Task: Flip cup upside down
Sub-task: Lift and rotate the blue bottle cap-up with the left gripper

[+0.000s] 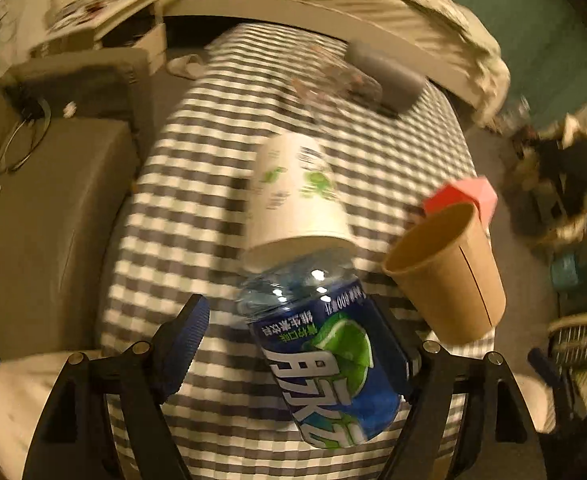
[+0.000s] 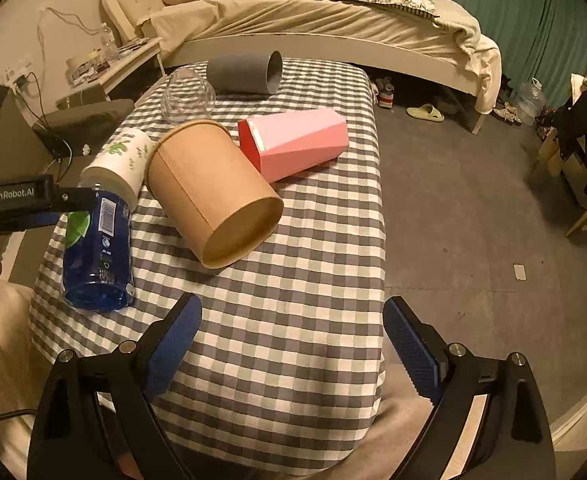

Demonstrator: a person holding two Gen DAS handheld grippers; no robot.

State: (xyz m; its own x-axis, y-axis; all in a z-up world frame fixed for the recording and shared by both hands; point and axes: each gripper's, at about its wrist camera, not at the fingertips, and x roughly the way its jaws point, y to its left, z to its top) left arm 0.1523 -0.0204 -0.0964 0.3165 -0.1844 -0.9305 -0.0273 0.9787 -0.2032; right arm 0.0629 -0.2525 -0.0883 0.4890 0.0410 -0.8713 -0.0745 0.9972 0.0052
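A blue plastic cup [image 1: 325, 364] with a lime label stands tilted on the checked tablecloth [image 1: 197, 208]. It sits between the fingers of my left gripper [image 1: 289, 316], which is open. The cup rests against the right finger, and a gap shows at the left finger. The right wrist view shows the same blue cup [image 2: 97, 248] at the table's left edge, with the left gripper [image 2: 33, 200] beside its upper part. My right gripper [image 2: 293, 308] hangs open over the near end of the table [image 2: 293, 360], holding nothing.
A white printed cup [image 2: 121, 160], a brown paper cup [image 2: 213, 192], a pink cup [image 2: 297, 144] and a grey cup [image 2: 245, 72] lie on their sides. A clear glass [image 2: 187, 96] sits near the grey one. A bed [image 2: 313, 20] is behind, floor [image 2: 473, 220] to the right.
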